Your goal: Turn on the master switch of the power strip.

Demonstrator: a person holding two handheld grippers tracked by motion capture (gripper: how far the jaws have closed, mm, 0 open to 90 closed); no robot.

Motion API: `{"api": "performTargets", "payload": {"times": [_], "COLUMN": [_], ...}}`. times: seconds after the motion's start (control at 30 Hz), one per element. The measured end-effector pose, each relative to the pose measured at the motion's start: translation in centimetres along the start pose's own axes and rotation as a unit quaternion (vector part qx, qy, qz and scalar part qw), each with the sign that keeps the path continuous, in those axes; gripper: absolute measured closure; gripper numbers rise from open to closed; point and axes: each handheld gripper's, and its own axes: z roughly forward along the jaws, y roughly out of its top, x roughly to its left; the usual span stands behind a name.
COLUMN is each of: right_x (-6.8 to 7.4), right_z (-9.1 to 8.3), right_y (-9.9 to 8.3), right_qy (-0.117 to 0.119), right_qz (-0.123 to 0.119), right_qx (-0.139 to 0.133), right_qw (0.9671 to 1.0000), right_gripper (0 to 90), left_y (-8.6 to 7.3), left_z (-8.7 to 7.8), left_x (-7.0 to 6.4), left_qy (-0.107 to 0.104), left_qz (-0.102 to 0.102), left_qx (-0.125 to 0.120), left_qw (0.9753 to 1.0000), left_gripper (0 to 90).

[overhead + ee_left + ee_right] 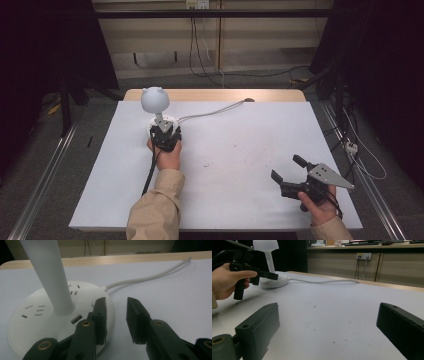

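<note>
A white desk lamp stands at the table's back left, with a round eared head (154,99) on a stem (52,277) and a flat round base (30,322) with sockets. Its white cable (210,114) runs to the back edge. My left gripper (163,129) is right at the near side of the base and open. In the left gripper view (117,317) one jaw hangs over the base's rim, the other over the table beside it, nothing pinched. My right gripper (286,167) is held near the front right, jaws wide open and empty (327,332). The right gripper view shows the lamp base (273,281) far off.
A white sheet (240,150) covers the table, with a strip of wood (220,94) showing at the back edge. Dark frames and floor cables surround the table. A hand and beige sleeve (157,205) reach in from the front left.
</note>
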Motion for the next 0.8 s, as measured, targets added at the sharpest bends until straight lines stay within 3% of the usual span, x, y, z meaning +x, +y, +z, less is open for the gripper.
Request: {"api": "performTargets", "payload": {"times": [0.8], "right_x": [0.2], "right_z": [0.2], "right_y": [0.0], "right_qy": [0.003], "right_qz": [-0.003], "right_qx": [0.003], "right_qw": [1.0], "right_gripper": [4.3], "left_y": [0.1], "left_z": [-1.5], "left_x": [0.4], "left_qy": [-0.029], "left_qz": [0.006], "left_qx": [0.002], "left_qw": [0.9996], "left_gripper": [46.0]}}
